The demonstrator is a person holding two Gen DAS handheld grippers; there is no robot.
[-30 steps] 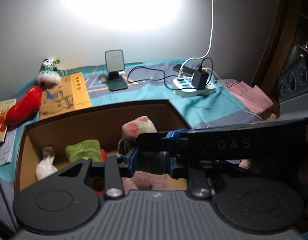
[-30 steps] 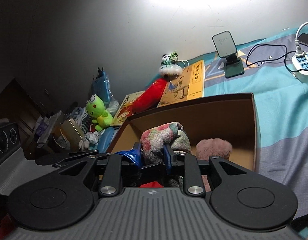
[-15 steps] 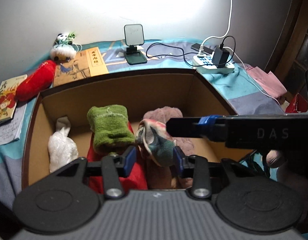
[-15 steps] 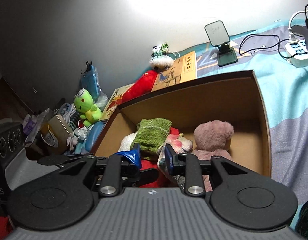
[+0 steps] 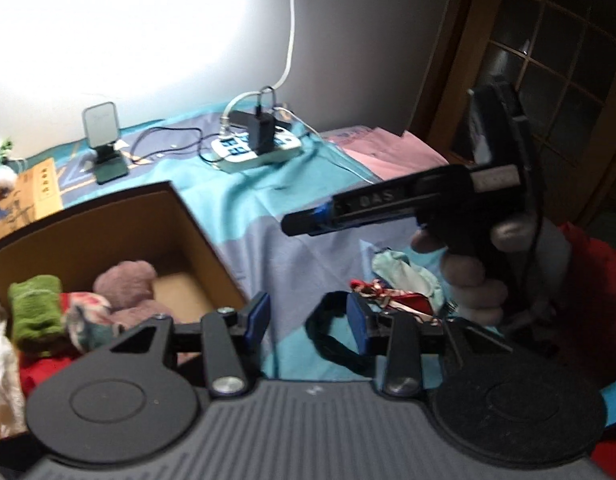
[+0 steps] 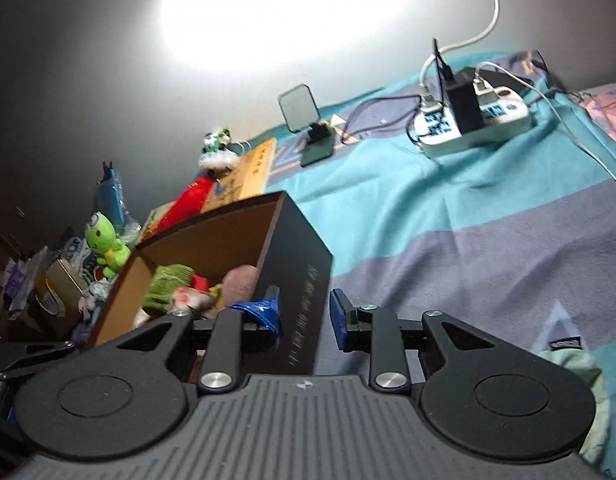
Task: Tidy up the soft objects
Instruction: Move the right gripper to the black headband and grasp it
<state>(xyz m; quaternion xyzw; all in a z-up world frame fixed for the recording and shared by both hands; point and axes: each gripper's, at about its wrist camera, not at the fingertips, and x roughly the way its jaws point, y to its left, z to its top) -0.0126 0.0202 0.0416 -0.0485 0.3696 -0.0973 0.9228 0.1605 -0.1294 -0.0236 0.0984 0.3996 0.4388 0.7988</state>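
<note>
The cardboard box [image 5: 196, 232] stands on the bed at left. In it lie a pink plush [image 5: 124, 284], a green knit piece [image 5: 36, 308] and a floral cloth [image 5: 86, 316]. My left gripper [image 5: 306, 320] is open and empty, to the right of the box, over a black band [image 5: 331, 348]. Beyond it lies a small pile with a mint cloth [image 5: 407, 276] and a red patterned piece [image 5: 387, 296]. A hand [image 5: 467, 284] holds my right gripper [image 5: 304, 224] above that pile. In the right wrist view the right gripper [image 6: 304, 316] is open and empty at the box's near corner [image 6: 296, 272].
A power strip [image 5: 260, 152] with cables, a phone stand [image 5: 104, 148] and a yellow book [image 5: 40, 192] lie at the back of the bed. A green frog plush [image 6: 104, 240] and clutter sit left of the box. A pink sheet [image 5: 387, 152] and a wooden door [image 5: 547, 60] are on the right.
Both grippers were shut on the floral cloth over the box, then opened and left it inside. Both have since swung right, away from the box and over the bedspread.
</note>
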